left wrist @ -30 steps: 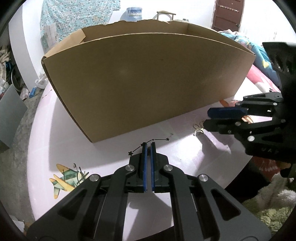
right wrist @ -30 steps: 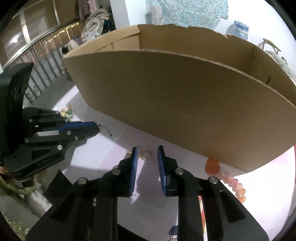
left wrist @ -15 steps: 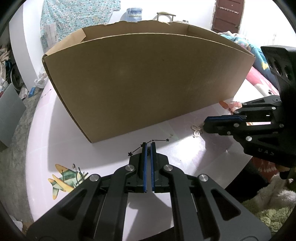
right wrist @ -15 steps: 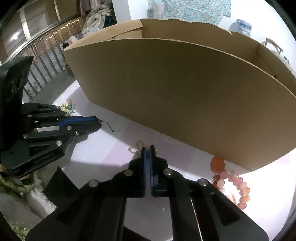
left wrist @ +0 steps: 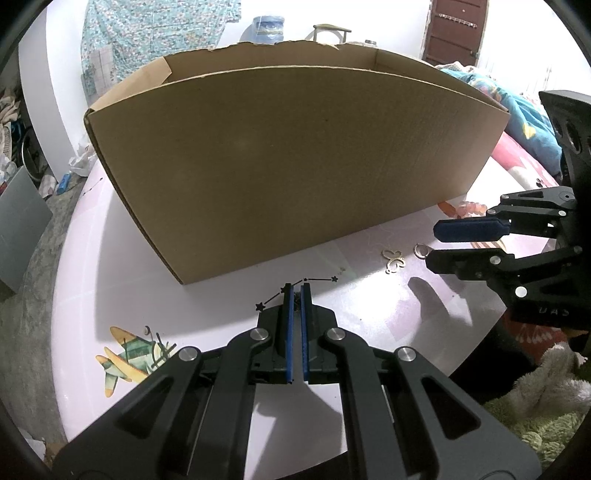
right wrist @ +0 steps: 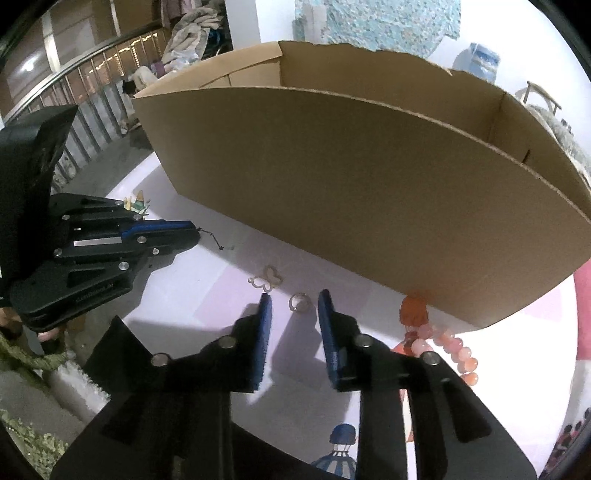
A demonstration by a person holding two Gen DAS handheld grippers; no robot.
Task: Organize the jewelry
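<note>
On the near part of the pale round surface (left wrist: 207, 373) sits a printed aeroplane picture (left wrist: 129, 356), and just right of it the left gripper (left wrist: 295, 291) points down at the top with its blue-padded jaws drawn together on a thin black chain with small stars (left wrist: 319, 279), which trails out on the surface to either side of the tips. To the right the right gripper (right wrist: 293, 301) hangs low over the surface; its jaws have just been opening and now stand apart, and a small silver ring (right wrist: 299, 302) lies flat on the surface between the tips, with neither pad pressing on it. Just left of and a little beyond the ring rests a pale butterfly-shaped piece (right wrist: 267, 278), apart from both grippers. Right of the right gripper lies a string of pink and orange beads (right wrist: 448, 345), its orange end close under the cardboard wall. Beyond all the jewelry stands a large open cardboard box (left wrist: 295, 162), its long near wall facing the grippers and taking up most of the surface; what is inside it is hidden. Far behind are a patterned cloth (left wrist: 147, 37) hanging on a white wall and a dark brown door (left wrist: 454, 31) on the right.
</note>
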